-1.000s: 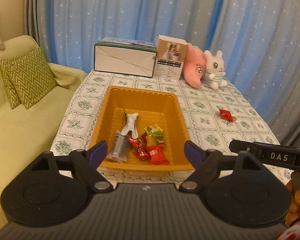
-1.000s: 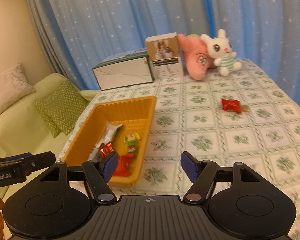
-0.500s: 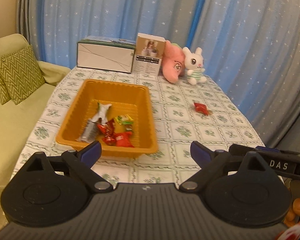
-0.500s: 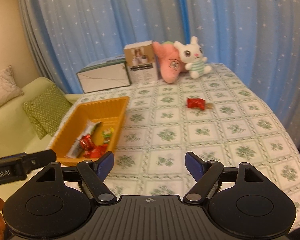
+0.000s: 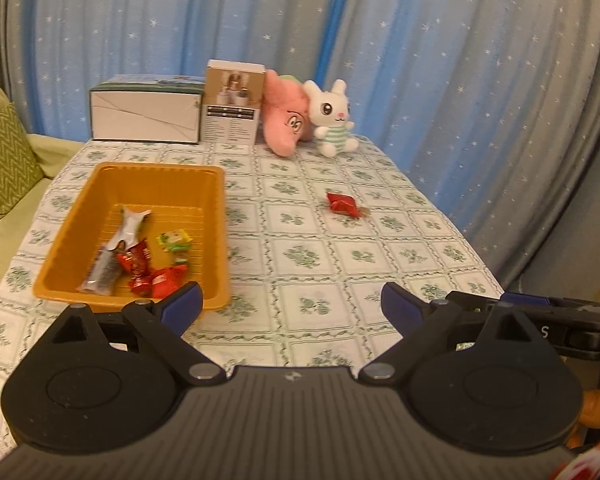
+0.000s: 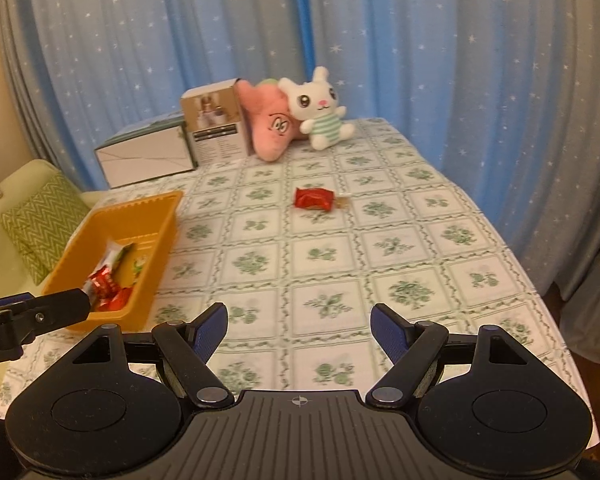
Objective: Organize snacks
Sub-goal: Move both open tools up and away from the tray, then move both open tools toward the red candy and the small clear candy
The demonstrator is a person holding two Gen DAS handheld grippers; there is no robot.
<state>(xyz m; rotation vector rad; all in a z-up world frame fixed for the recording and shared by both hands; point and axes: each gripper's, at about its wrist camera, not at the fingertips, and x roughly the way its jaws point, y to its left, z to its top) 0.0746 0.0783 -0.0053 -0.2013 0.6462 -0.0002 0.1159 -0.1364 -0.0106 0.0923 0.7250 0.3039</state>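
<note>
An orange tray [image 5: 210, 216] [image 6: 162, 226] sits on the left of the table and holds several wrapped snacks: red ones [image 5: 162, 280], a green-yellow one [image 5: 174, 240] and a silver one [image 5: 130, 224]. One red snack packet [image 5: 342, 205] [image 6: 314, 199] lies alone on the tablecloth, right of the tray. My left gripper [image 5: 290, 302] is open and empty, low over the near table edge just right of the tray's front corner. My right gripper [image 6: 298, 322] is also open and empty, well short of the lone red packet.
At the back of the table stand a white box [image 5: 146, 114], a small upright carton [image 5: 232, 106], a pink plush [image 5: 286, 122] and a white bunny plush [image 5: 332, 120]. A green sofa with a zigzag cushion [image 5: 2, 168] lies left. Blue starry curtains hang behind.
Both views have drawn back and swung right: the tray has slid left in each, and more of the table's right side shows. Both pairs of jaws stand wider than a second ago.
</note>
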